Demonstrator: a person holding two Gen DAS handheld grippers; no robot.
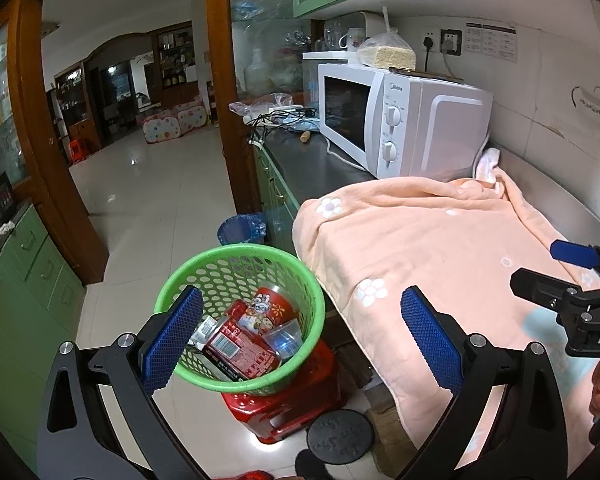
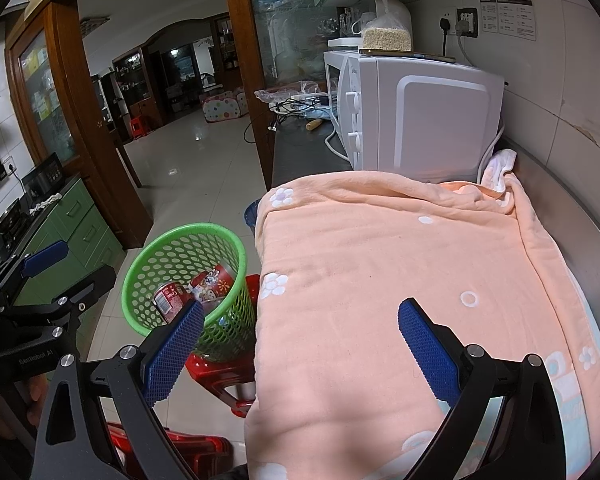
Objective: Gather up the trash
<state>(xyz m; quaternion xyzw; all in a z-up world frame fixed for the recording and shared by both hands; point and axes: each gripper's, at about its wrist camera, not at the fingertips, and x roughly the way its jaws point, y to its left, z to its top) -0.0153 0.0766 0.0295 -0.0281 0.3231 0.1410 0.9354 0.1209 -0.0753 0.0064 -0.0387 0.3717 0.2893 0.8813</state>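
A green perforated basket (image 1: 204,268) stands on a red plastic stool (image 1: 300,404) beside the counter. It holds a red printed cup (image 1: 270,304), a red carton (image 1: 240,350), a clear plastic cup (image 1: 286,338) and a red can (image 2: 168,298). My left gripper (image 1: 302,338) is open and empty, above the basket's right rim. My right gripper (image 2: 300,344) is open and empty over the peach flowered blanket (image 2: 400,264), with the basket (image 2: 148,264) to its left. The right gripper also shows at the right edge of the left wrist view (image 1: 572,276).
The blanket (image 1: 440,248) covers the near counter. A white microwave (image 1: 404,120) stands behind it, with cables and plastic bags further back. A blue-lined bin (image 1: 242,229) sits on the tiled floor. Green cabinets line the left wall. A black round disc (image 1: 340,436) lies low.
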